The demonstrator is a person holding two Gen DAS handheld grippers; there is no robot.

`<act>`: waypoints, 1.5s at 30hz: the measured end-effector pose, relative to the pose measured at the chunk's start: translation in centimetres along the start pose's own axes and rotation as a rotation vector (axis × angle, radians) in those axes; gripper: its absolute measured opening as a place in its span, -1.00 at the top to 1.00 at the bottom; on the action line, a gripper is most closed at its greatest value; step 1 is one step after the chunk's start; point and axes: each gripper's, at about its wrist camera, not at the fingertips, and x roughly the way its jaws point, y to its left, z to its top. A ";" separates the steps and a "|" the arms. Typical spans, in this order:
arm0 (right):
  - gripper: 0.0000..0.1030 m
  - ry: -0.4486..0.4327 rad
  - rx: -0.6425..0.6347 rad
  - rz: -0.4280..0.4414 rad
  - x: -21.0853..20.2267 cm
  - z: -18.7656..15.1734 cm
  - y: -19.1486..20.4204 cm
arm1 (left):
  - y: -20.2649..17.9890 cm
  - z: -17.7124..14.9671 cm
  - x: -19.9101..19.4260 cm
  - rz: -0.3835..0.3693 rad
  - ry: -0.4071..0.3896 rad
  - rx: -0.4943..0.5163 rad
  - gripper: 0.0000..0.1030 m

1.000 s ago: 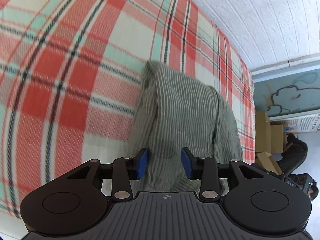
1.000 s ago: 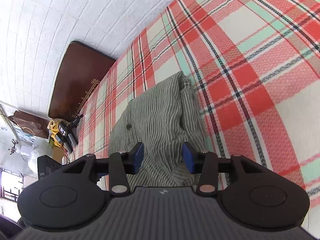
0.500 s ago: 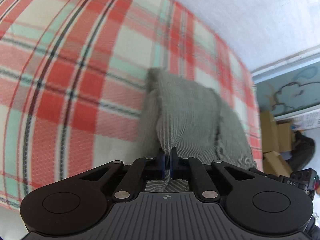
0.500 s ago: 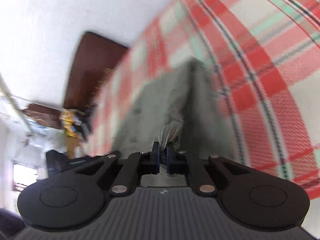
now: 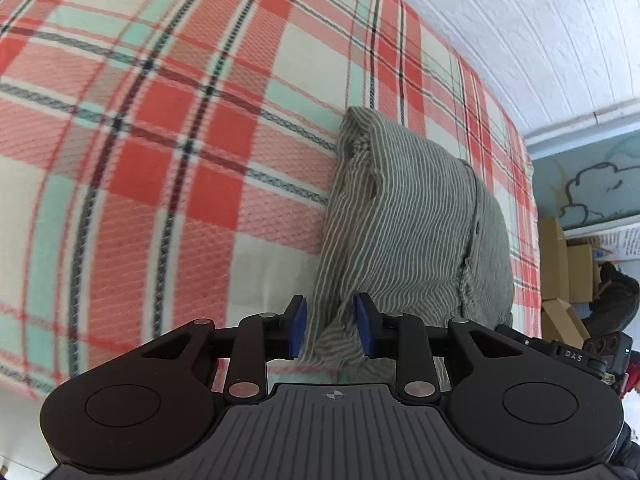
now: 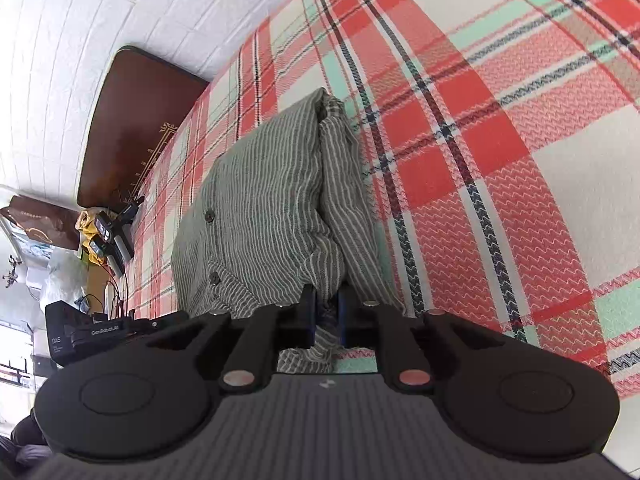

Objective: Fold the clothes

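A grey-green striped button shirt lies folded in a narrow bundle on the red plaid bedspread. My left gripper is at the shirt's near edge with its blue pads parted; a fold of cloth lies between them. In the right wrist view the same shirt shows two buttons. My right gripper is shut on the shirt's near edge, the cloth pinched between its pads.
A white brick wall runs behind the bed. A dark wooden headboard stands at the far end. Cardboard boxes and clutter with cables sit beside the bed.
Both grippers closed on the shirt's near edge half a second ago. Since then the left gripper has opened partly, while the right stays shut on the cloth.
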 end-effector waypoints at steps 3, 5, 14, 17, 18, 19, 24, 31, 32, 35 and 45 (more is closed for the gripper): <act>0.46 -0.016 0.010 0.025 -0.7 -0.3 0.1 | -0.2 -0.5 -0.5 -0.006 0.003 0.021 0.22; 0.17 -0.028 0.011 0.032 -1.2 -0.5 0.3 | -0.5 -0.8 -0.5 -0.005 0.003 0.037 0.22; 0.14 -0.016 -0.044 0.009 -1.1 -1.6 1.6 | -1.5 -1.2 1.5 -0.016 0.009 0.042 0.13; 0.92 -0.019 -0.025 -0.006 -0.6 -1.6 1.4 | -1.6 -1.3 1.5 0.003 0.011 0.048 0.84; 0.90 -0.016 -0.016 0.003 -0.7 -1.6 1.2 | -1.5 -1.3 1.5 0.002 0.013 0.047 0.89; 0.90 -0.021 -0.020 0.012 -1.0 -1.7 1.3 | -1.4 -1.4 1.2 -0.009 0.011 0.048 0.93; 0.90 -0.005 -0.028 -0.031 -0.9 -2.1 0.3 | -0.5 -2.0 1.8 0.001 0.026 0.039 0.93; 0.91 -0.003 0.009 -0.028 -0.4 -2.4 -1.0 | 0.4 -2.3 2.7 -0.007 0.039 0.006 0.91; 0.91 -0.003 0.015 -0.026 -0.4 -2.4 -1.2 | 0.6 -2.3 2.6 -0.016 0.042 -0.001 0.89; 0.90 -0.003 0.028 -0.021 -0.3 -2.5 -1.7 | 0.9 -2.5 2.6 -0.021 0.044 -0.019 0.79; 0.55 -0.028 0.029 -0.058 -2.8 -2.7 -1.5 | 0.7 -2.8 -0.6 0.077 0.026 0.041 0.13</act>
